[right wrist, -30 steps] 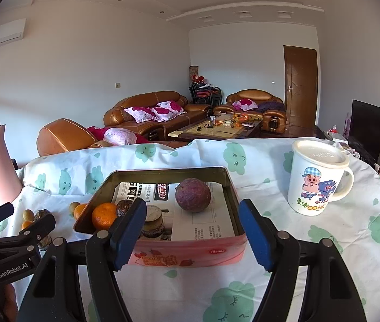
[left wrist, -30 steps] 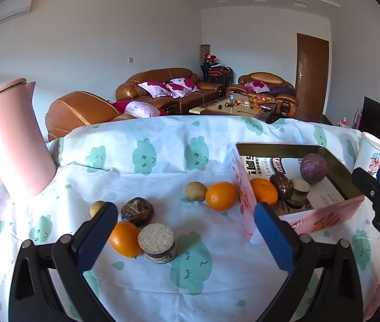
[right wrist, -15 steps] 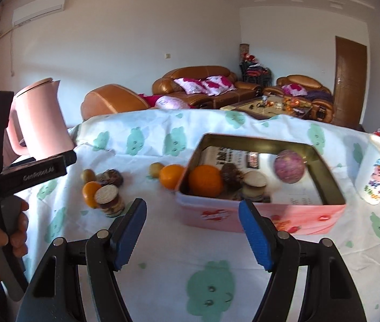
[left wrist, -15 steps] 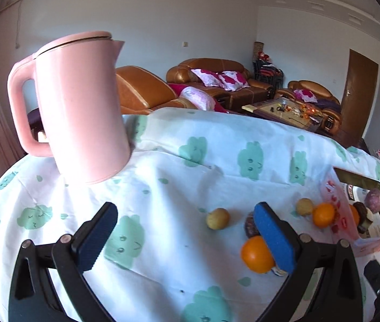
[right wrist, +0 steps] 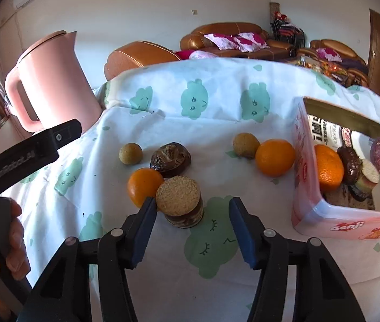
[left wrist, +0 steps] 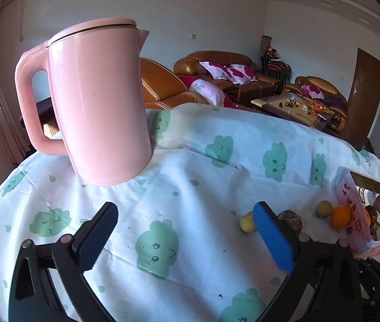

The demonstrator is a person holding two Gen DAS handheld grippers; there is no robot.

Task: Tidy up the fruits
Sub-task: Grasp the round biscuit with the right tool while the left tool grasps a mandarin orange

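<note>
since a second ago my right gripper swung off the pink box down toward the loose pile; jaws have just been closing, still apart, nothing clamped; sesame-topped cake sits just beyond the pads, left pad near its edge, touching or not i can't tell; orange right behind the cake, dark pastry behind that; second orange and a small brown fruit beside the box wall; left gripper swung toward the pink kettle, jaws wide, empty, over bare tablecloth.
</note>
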